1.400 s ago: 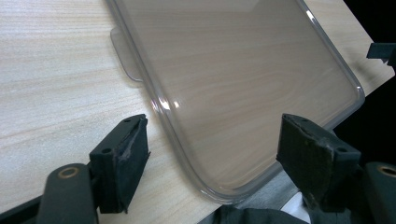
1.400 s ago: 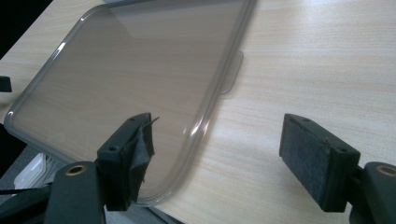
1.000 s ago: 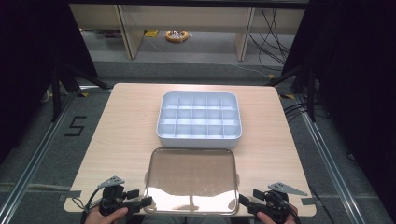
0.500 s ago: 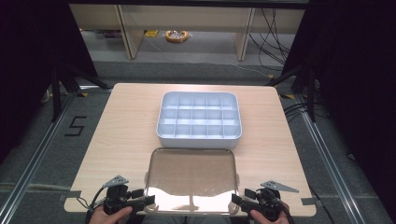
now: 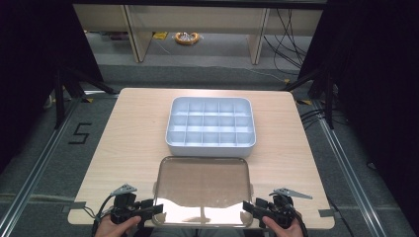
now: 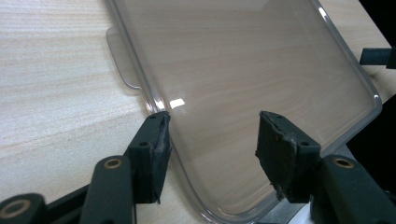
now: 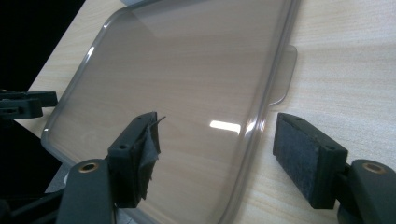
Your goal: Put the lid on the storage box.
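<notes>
Left hand (image 5: 114, 226): mine, at the table's near edge by its near left corner, wrapped round the gripper's handle.
Left gripper (image 5: 157, 209): I hold it low and level, jaws pointing toward the right edge; in the left gripper view (image 6: 211, 137) the jaws stand wide apart with nothing clamped.
Right hand (image 5: 281, 227): mine, at the near edge toward the near right corner, closed on the handle.
Right gripper (image 5: 247, 207): level, jaws pointing toward the left edge, facing my other gripper; in the right gripper view (image 7: 215, 151) its jaws are spread wide, the pads gripping nothing.
Cable: mine trails off the left gripper toward the near edge.
</notes>
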